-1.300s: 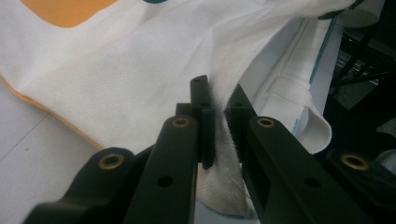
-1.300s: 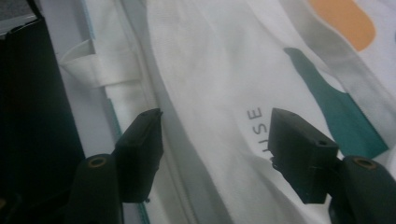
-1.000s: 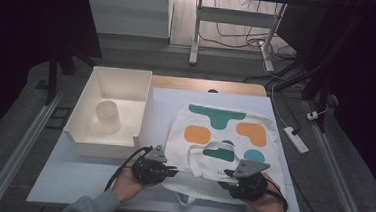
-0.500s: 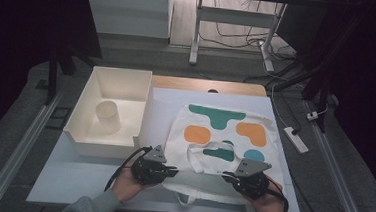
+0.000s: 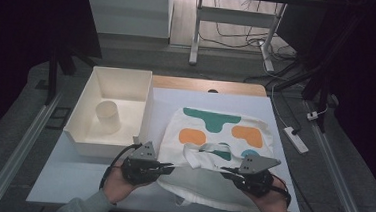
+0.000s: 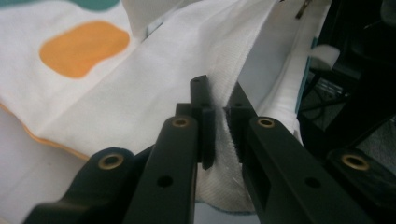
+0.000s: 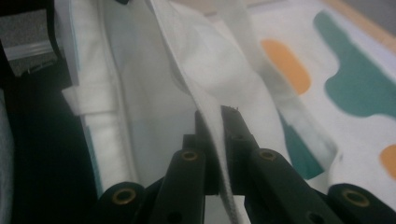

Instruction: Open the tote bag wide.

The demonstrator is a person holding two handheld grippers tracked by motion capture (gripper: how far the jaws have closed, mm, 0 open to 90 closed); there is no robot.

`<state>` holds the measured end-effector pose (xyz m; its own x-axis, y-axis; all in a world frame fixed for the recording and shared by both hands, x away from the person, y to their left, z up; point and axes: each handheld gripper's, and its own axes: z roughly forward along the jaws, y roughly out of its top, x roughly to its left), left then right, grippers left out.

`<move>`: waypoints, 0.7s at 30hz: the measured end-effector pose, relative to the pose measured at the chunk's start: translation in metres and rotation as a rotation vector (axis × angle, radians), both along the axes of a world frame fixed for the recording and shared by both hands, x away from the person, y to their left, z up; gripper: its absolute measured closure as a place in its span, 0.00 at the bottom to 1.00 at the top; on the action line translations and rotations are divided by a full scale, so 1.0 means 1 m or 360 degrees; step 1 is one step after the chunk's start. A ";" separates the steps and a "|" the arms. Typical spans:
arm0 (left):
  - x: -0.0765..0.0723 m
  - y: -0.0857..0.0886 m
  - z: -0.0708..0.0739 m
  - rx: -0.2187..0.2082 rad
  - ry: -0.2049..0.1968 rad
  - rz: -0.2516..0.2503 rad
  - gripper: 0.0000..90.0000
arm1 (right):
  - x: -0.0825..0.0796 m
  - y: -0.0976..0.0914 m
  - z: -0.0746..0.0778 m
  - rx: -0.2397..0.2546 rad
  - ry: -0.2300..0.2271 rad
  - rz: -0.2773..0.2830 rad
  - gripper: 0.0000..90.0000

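White cloth tote bag (image 5: pixel 213 153) with teal and orange patches, lying flat between the claws; its near mouth edge is pinched at both ends. Left gripper (image 5: pixel 167 168) and right gripper (image 5: pixel 225 172) are each clamped on one layer of the rim. The fabric looks light, soft and limp, so hems offer the surest hold. Beyond the left claw stands a white bin (image 5: pixel 113 112) holding a cup (image 5: pixel 107 114).

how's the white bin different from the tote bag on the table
The white bin is a rigid, plain box standing on the table's left side with a pale cup inside; the tote bag is soft cloth lying flat to its right, printed with orange and teal blobs. No gripper touches the bin, while the left gripper and right gripper each pinch the bag's near edge. Both are mostly white.
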<state>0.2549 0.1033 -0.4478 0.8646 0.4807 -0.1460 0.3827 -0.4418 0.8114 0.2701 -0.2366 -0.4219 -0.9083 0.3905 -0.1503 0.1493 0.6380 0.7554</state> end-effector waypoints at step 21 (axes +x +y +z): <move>0.043 -0.023 0.018 0.0036 -0.0096 0.0155 0.95 | 0.085 0.000 0.021 0.0166 -0.0084 -0.0280 0.97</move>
<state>0.2980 0.0800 -0.4295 0.8204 0.5657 -0.0834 0.3756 -0.4232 0.8245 0.3555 -0.2364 -0.4014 -0.8165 0.5584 -0.1464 0.2101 0.5237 0.8256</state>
